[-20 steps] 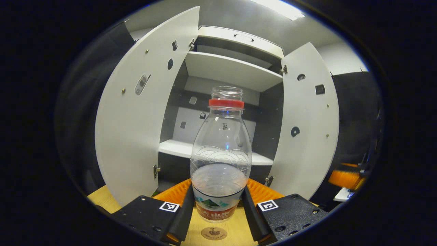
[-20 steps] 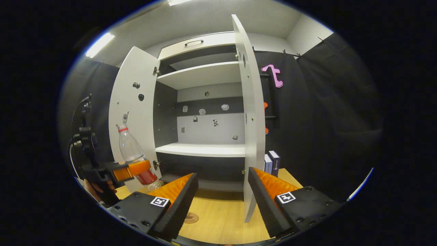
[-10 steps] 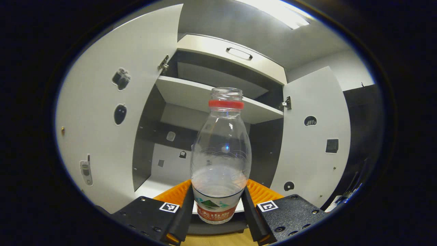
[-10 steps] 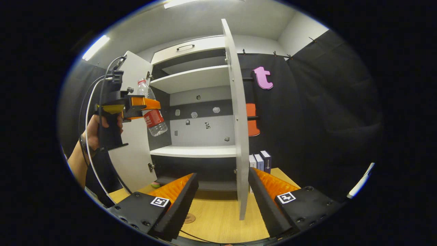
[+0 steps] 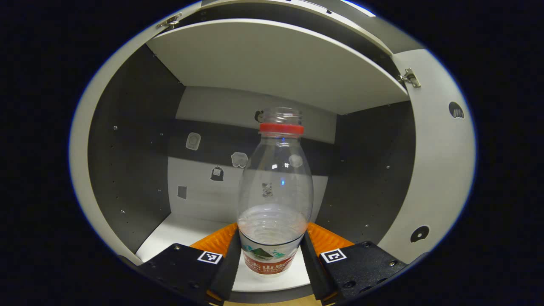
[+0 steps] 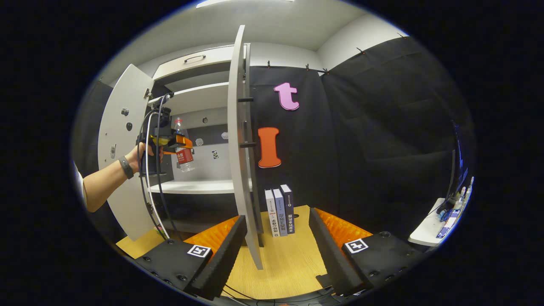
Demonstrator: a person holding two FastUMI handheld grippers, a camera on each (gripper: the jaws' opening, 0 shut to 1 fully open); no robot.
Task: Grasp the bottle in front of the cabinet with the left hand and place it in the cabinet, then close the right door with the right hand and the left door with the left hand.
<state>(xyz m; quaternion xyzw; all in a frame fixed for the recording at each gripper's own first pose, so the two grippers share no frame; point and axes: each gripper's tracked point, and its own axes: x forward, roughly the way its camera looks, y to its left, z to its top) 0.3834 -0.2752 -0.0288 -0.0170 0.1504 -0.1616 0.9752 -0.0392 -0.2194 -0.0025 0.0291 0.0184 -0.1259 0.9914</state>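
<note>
Bottle (image 5: 275, 191), earlier before cabinet (image 5: 272, 63), now lifted into compartment above lower shelf (image 5: 187, 231); right view swung rightward.

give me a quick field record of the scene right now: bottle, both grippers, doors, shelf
bottle: clear, red neck ring, no cap, upright, held above the shelf, not yet set down
left hand-held gripper: shut on the bottle's labelled lower part
right hand-held gripper: open, empty, near the right door's edge
right door: open
left door: open
shelf: white board, bare where seen
beside cabinet: three books standing on the wooden table
</note>
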